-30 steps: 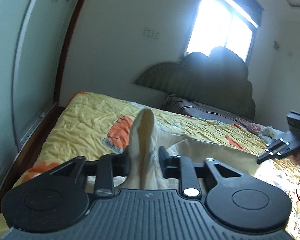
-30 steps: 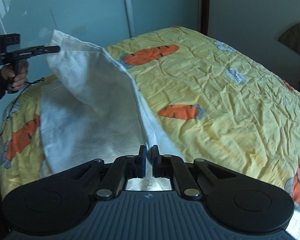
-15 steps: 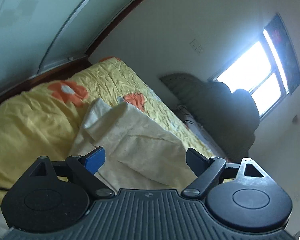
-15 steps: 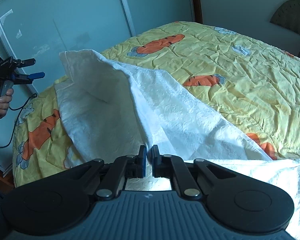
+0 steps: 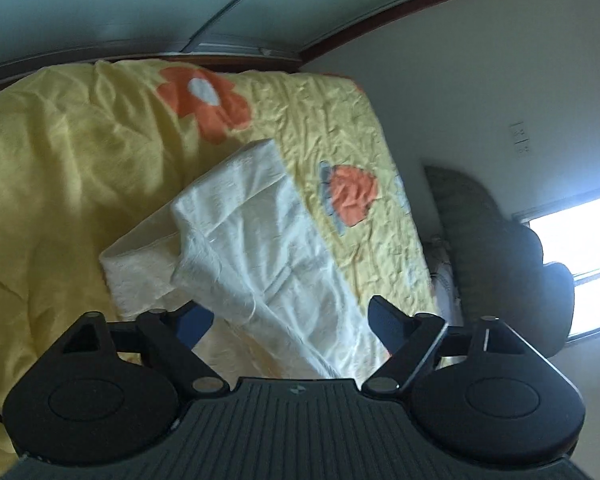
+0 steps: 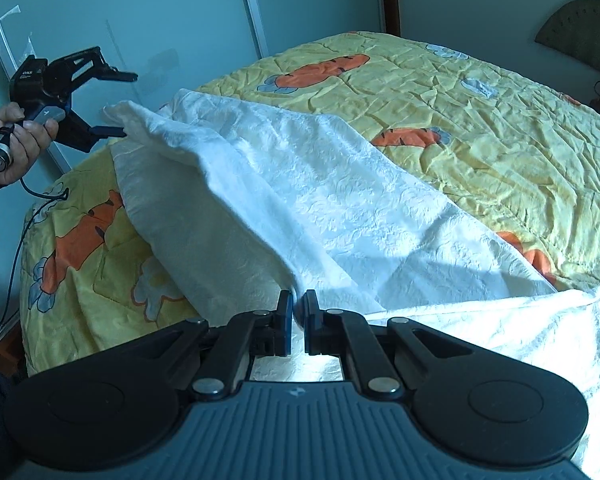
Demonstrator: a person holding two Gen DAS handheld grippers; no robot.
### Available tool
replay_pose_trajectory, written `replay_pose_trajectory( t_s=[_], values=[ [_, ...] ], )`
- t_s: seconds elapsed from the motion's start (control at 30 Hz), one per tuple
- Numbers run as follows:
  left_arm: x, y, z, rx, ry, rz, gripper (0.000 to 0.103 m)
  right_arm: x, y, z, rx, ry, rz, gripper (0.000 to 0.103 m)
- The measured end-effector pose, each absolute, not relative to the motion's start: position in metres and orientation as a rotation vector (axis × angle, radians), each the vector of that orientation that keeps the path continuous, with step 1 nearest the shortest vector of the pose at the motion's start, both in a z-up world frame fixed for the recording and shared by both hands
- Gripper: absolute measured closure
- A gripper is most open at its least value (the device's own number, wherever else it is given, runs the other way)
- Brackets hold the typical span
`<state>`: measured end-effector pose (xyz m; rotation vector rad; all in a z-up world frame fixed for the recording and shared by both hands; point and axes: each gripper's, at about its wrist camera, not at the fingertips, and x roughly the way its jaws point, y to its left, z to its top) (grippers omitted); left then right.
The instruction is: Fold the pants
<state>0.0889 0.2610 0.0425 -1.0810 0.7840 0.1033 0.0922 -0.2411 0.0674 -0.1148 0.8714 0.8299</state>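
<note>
Right wrist view: white pants [image 6: 300,184] are lying across the yellow carrot-print bedspread [image 6: 500,128], one layer draping over the other, so the lengthwise fold looks to be the step in hand and only part done. The right gripper [image 6: 298,320] is clenching a ridge of the pants fabric at its fingertips, jaws nearly together with cloth pinched between them. The left gripper [image 6: 118,104] is showing at the far left in a person's hand [image 6: 16,140], sitting right at the loose end of the pants. Its jaws are standing wide and closing at this moment; the lower finger looks to be touching or just beside the fabric tip, cannot tell which, and no pad is pressing on cloth.

Left wrist view is tilted: the same left gripper [image 5: 288,320] has its jaws apart, the pants [image 5: 252,240] lying between and beyond the fingers, the folded corner sitting on the bedspread [image 5: 60,160], not gripped.

Judgement on next move: the left gripper needs a fresh bite on the free corner or hem, matching the right's pinch, so both ends can be lifted together and laid flat without the top layer sliding or bunching.
</note>
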Motion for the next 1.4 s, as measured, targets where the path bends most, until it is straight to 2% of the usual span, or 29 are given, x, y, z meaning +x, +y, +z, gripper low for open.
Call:
replay_pose_trajectory(
  t_s=[0.03, 0.07, 0.1, 0.17, 0.27, 0.33, 0.47, 0.53, 0.6, 0.63, 0.67, 0.7, 0.87, 1.03, 1.2, 1.4],
  values=[
    [0.089, 0.261, 0.037, -1.06, 0.82, 0.129, 0.046, 0.093, -0.242, 0.067, -0.108, 0.871, 0.831, 0.098],
    [0.089, 0.261, 0.033, -1.039, 0.84, 0.141, 0.08, 0.093, -0.244, 0.067, -0.104, 0.87, 0.831, 0.098],
    [0.09, 0.263, 0.031, -1.0, 0.85, 0.15, 0.1, 0.093, -0.244, 0.067, -0.101, 0.869, 0.83, 0.098],
    [0.09, 0.261, 0.041, -0.865, 0.815, 0.157, 0.101, 0.087, -0.244, 0.069, -0.116, 0.862, 0.825, 0.098],
    [0.079, 0.243, 0.079, -0.605, 0.684, 0.086, 0.1, 0.065, -0.239, 0.072, -0.179, 0.853, 0.838, 0.098],
    [0.073, 0.234, 0.088, -0.504, 0.658, 0.077, 0.1, 0.055, -0.236, 0.067, -0.212, 0.856, 0.82, 0.098],
    [0.087, 0.233, 0.048, -0.417, 0.802, 0.138, 0.1, 0.059, -0.235, 0.053, -0.165, 0.873, 0.802, 0.098],
    [0.085, 0.229, 0.033, -0.368, 0.835, 0.158, 0.097, 0.059, -0.231, 0.05, -0.183, 0.875, 0.797, 0.098],
    [0.074, 0.223, 0.038, -0.307, 0.799, 0.17, 0.073, 0.058, -0.232, 0.049, -0.187, 0.875, 0.799, 0.098],
    [0.067, 0.221, 0.043, -0.281, 0.791, 0.18, 0.066, 0.059, -0.234, 0.049, -0.178, 0.875, 0.801, 0.098],
    [0.061, 0.22, 0.047, -0.264, 0.786, 0.196, 0.05, 0.059, -0.236, 0.049, -0.16, 0.874, 0.802, 0.098],
    [0.051, 0.22, 0.05, -0.271, 0.781, 0.206, 0.039, 0.06, -0.238, 0.049, -0.142, 0.872, 0.803, 0.098],
    [0.0, 0.196, 0.065, -0.548, 0.765, 0.084, 0.04, 0.06, -0.241, 0.048, -0.104, 0.855, 0.793, 0.098],
    [0.013, 0.105, 0.048, -0.862, 0.901, -0.314, 0.039, 0.058, -0.244, 0.053, -0.084, 0.837, 0.792, 0.098],
    [0.047, 0.041, 0.026, -0.968, 1.016, -0.39, 0.039, 0.052, -0.251, 0.064, -0.036, 0.796, 0.781, 0.098],
    [0.07, 0.026, 0.003, -0.967, 1.076, -0.244, 0.04, 0.05, -0.253, 0.067, -0.015, 0.771, 0.774, 0.098]
  ],
)
